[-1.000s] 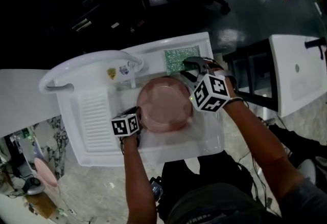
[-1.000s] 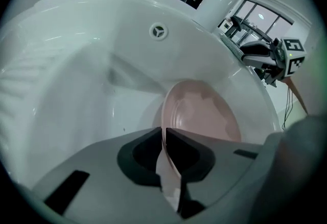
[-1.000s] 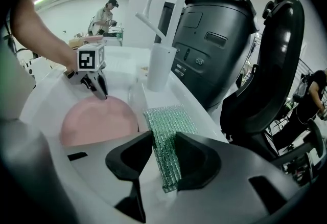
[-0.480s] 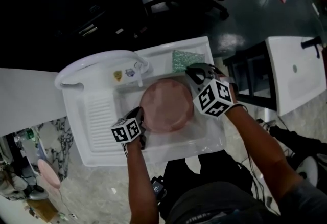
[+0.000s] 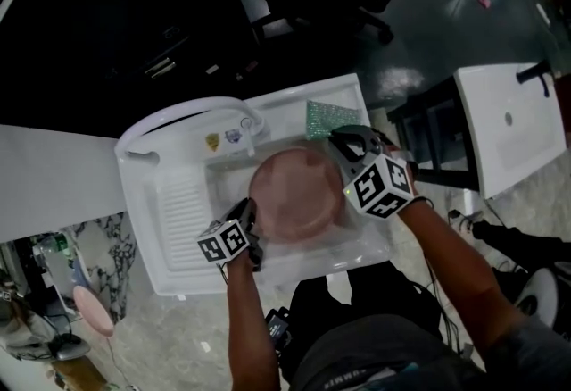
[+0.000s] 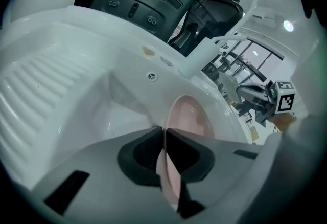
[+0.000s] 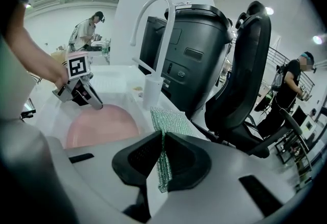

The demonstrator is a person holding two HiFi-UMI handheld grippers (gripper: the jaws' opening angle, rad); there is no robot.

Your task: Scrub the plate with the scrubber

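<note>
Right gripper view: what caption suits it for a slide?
Right gripper, jaws just closed on the green scrubber, beside the pink plate the left gripper holds.

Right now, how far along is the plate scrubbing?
Done: both grips are set. The left gripper is shut on the rim of the pink plate in the sink. In hand: the right gripper has just closed its jaws on the green scrubber, which sits by the sink's back edge, clear of the plate. Left: bring the scrubber onto the plate and scrub; no contact shows yet.
</note>
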